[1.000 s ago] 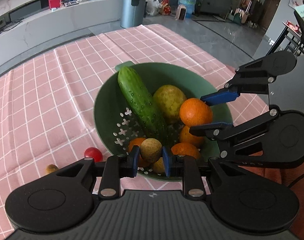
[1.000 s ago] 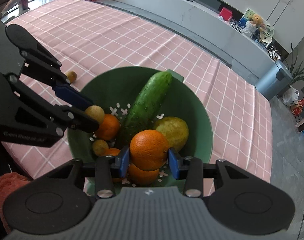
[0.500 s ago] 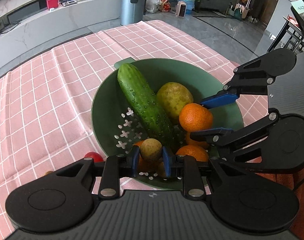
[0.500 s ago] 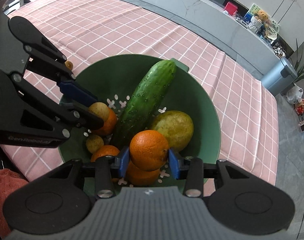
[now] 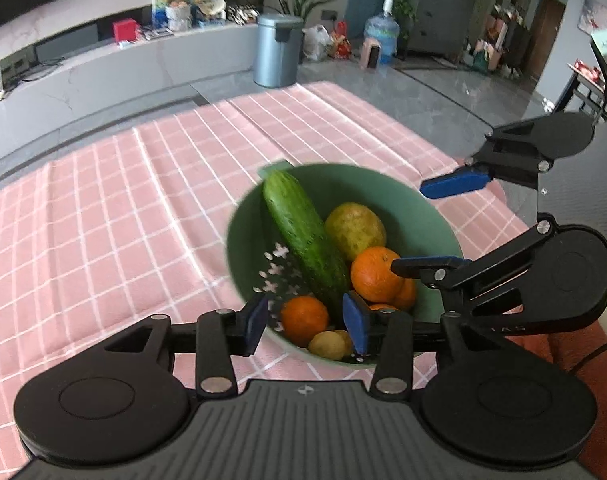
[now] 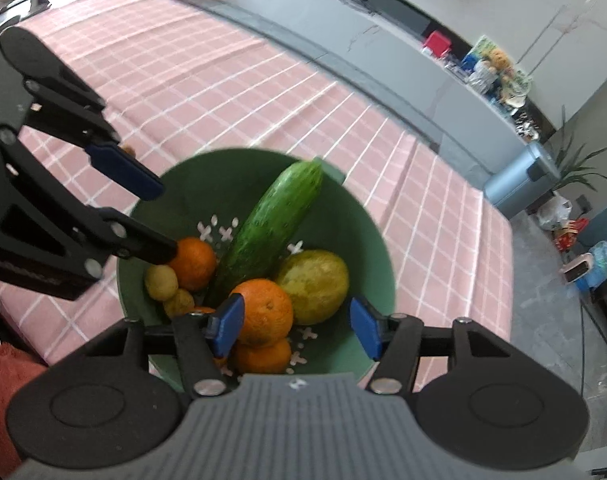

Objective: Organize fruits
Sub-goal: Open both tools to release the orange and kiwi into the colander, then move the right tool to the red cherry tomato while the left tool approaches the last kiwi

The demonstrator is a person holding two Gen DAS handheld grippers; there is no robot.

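Observation:
A green colander bowl [image 5: 435, 208] [image 6: 367, 220] on the pink checked cloth holds a cucumber [image 5: 303, 236] [image 6: 271, 220], a yellow-green pear [image 5: 355, 230] [image 6: 313, 284], several oranges and small brown fruits. My left gripper [image 5: 306, 322] [image 6: 143, 208] hangs over the bowl's near rim, its jaws opening with nothing pressed between them. A small brown fruit [image 5: 327, 345] [image 6: 160, 282] lies in the bowl just below it. My right gripper [image 6: 296, 324] [image 5: 439, 224] is opening too. The top orange [image 6: 263, 312] [image 5: 373, 274] rests on the pile beside its left pad, clear of the right pad.
The pink checked tablecloth [image 5: 123, 220] stretches left and behind the bowl. One small brown fruit [image 6: 129, 151] lies on the cloth beyond the left gripper's finger. A red towel [image 6: 7, 364] sits at the near table edge. A grey bin [image 5: 277, 50] stands on the floor beyond the table.
Both grippers have opened and lifted a little. The left one has let go of the small brown fruit and the right one of the orange; both fruits now lie in the bowl.

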